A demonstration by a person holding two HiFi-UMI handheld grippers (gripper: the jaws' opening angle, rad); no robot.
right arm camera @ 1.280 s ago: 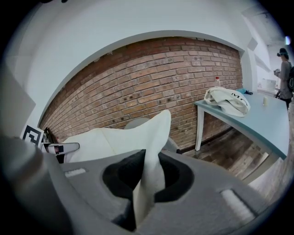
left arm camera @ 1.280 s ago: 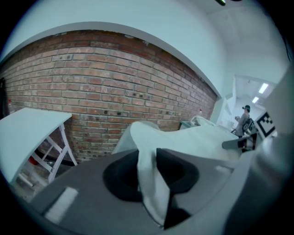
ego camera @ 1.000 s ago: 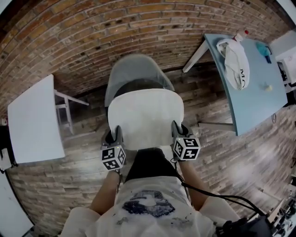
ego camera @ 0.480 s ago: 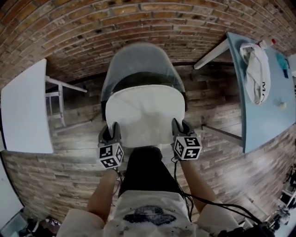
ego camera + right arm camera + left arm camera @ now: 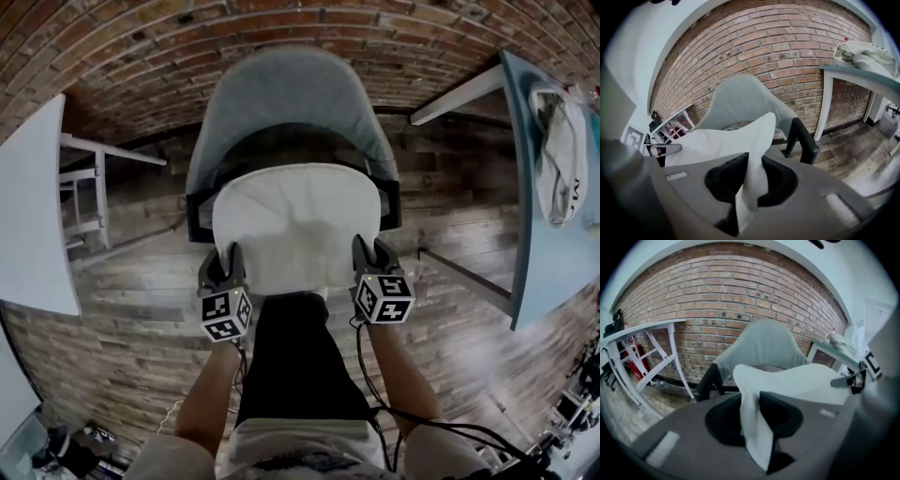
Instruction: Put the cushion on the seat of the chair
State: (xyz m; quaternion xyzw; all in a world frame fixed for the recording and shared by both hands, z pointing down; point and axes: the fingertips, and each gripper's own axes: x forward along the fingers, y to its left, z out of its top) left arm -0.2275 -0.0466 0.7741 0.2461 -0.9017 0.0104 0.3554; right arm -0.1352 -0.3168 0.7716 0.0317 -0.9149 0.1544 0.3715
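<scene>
A white cushion (image 5: 296, 225) hangs flat between my two grippers, just over the dark seat (image 5: 281, 150) of a grey shell chair (image 5: 291, 94) with black arms. My left gripper (image 5: 226, 272) is shut on the cushion's near left corner (image 5: 752, 427). At the near right corner (image 5: 752, 183) my right gripper (image 5: 367, 264) is shut on the cushion too. In both gripper views the white fabric is pinched between the jaws. The cushion covers most of the seat from above; whether it touches the seat I cannot tell.
A white table (image 5: 28, 206) stands at the left, with white legs (image 5: 656, 357). A light blue table (image 5: 553, 206) at the right carries a white cloth bag (image 5: 560, 150). A brick wall (image 5: 281, 28) runs behind the chair. The person's legs stand just before the chair on wooden floor (image 5: 122, 319).
Both grippers have sunk with the cushion toward the chair seat. The chair now looms larger and the cushion lies lower, inside the chair's arms.
</scene>
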